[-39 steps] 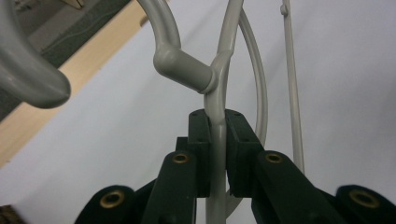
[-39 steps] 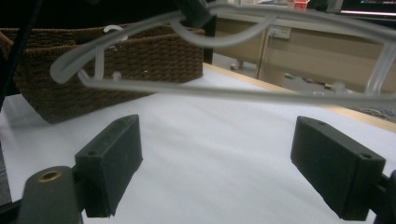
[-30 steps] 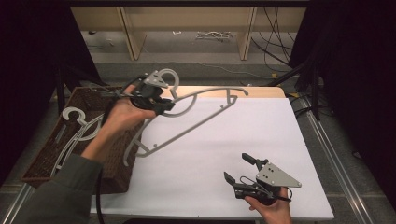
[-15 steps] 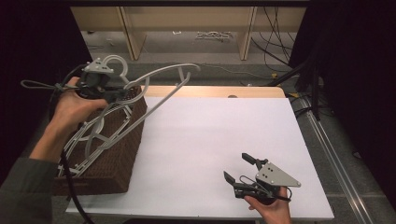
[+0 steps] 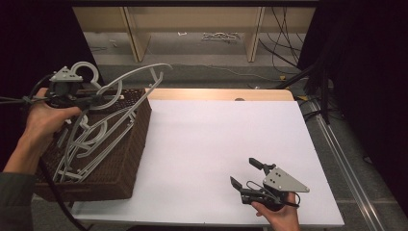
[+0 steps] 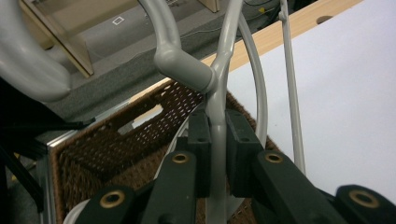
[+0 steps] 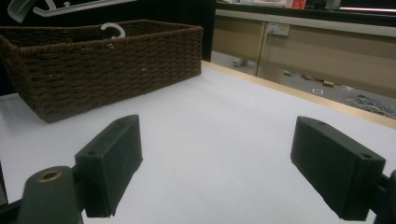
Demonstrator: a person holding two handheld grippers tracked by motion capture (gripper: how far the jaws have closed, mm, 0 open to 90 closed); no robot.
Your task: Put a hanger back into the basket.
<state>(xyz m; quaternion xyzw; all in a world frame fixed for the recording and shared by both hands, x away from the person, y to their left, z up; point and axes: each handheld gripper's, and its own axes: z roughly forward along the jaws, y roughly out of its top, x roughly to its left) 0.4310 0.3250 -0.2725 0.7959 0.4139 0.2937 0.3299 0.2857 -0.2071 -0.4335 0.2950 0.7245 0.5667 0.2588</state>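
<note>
A grey plastic hanger (image 5: 139,77) hangs tilted above the brown wicker basket (image 5: 115,178) at the table's left. My left gripper (image 5: 96,100) is shut on it just below the hook. In the left gripper view the pads (image 6: 198,140) clamp the hanger's neck (image 6: 180,60) at my left gripper (image 6: 217,126), with the basket (image 6: 116,154) beneath. Several more grey hangers (image 5: 91,139) lie inside the basket. My right gripper (image 5: 243,172) rests near the table's front right, open and holding nothing. The right gripper (image 7: 217,158) faces the basket (image 7: 102,60) across the white surface.
A white sheet (image 5: 216,139) covers the table, with a wooden strip (image 5: 216,94) along its far edge. Wooden shelf uprights (image 5: 134,33) and cables (image 5: 279,29) stand on the floor behind. A metal rail (image 5: 337,144) runs along the right side.
My left hand has carried the hanger leftward, from over the table's left part to above the basket. The right gripper has stayed in place.
</note>
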